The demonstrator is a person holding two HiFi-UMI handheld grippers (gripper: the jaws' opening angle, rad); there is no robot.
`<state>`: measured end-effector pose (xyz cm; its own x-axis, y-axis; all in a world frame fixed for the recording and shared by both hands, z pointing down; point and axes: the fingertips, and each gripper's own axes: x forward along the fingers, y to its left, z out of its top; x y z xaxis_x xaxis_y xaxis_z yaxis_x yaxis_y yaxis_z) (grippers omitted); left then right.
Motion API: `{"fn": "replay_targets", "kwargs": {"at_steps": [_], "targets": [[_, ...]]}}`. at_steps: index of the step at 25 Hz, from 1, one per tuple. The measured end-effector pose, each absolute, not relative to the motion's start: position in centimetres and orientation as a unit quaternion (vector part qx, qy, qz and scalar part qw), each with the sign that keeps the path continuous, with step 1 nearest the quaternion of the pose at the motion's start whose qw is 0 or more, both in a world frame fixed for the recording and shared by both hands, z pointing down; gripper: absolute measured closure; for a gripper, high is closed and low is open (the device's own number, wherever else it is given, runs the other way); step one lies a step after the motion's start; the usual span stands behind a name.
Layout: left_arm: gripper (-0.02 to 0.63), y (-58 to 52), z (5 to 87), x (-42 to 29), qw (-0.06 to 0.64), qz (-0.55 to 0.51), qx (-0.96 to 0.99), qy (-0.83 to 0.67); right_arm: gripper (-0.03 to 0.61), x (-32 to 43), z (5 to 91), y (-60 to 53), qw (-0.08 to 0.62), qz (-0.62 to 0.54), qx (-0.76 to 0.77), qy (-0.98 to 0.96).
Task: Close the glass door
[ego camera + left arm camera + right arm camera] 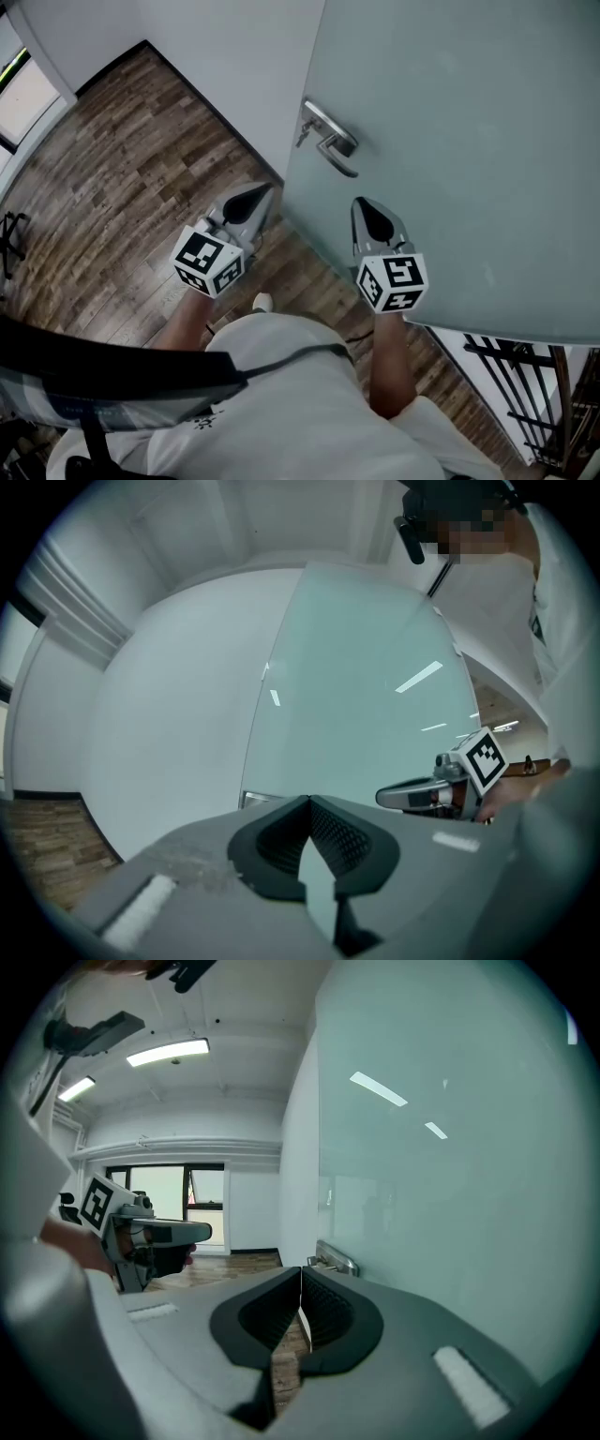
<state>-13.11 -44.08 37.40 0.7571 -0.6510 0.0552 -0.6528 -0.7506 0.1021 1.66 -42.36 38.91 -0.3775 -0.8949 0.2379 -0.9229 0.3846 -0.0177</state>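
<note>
Looking down past my white shirt [309, 394], I have both tools held out level towards the glass door [450, 141]. The left gripper [255, 202] sits just off the door's free edge, on the side of the wood floor [122, 187]. Its own view shows its jaws brought together at the tips with nothing between them [307, 803]. The right gripper [367, 211] is in front of the door's frosted face, below the handle [330, 141]. Its jaws are also pressed together and empty [300, 1274]. Whether its tips touch the glass I cannot tell from any view.

Beyond the tools, the door fills the right of the head view and stands at an angle to the white wall [225, 47] behind its edge. The metal handle is mounted near that edge, and neither tool is on it. Further off, past the door's edge in the right gripper view, the floor runs to a window [159, 1194].

By my reading the task is barely begun. The door's edge meets no frame or latch that I can see, so I judge it open. What is left is to press on the panel or handle and swing it until it shuts.
</note>
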Motion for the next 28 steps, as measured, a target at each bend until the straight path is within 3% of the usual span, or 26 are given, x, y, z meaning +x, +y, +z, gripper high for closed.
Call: {"fn": "replay_targets", "kwargs": {"at_steps": [10, 19, 28], "targets": [[0.609, -46.4, 38.2, -12.8, 0.066, 0.015, 0.938, -0.34, 0.557, 2.2, 40.8, -46.5, 0.168, 0.035, 0.554, -0.814], [0.609, -45.8, 37.7, -11.1, 0.068, 0.016, 0.929, -0.364, 0.401, 1.8, 43.9, -49.8, 0.297, -0.046, 0.5, -0.812], [0.609, -45.5, 39.3, -9.8, 0.08, 0.032, 0.925, -0.369, 0.389, 0.9, 48.5, -53.6, 0.426, -0.136, 0.454, -0.77]]}}
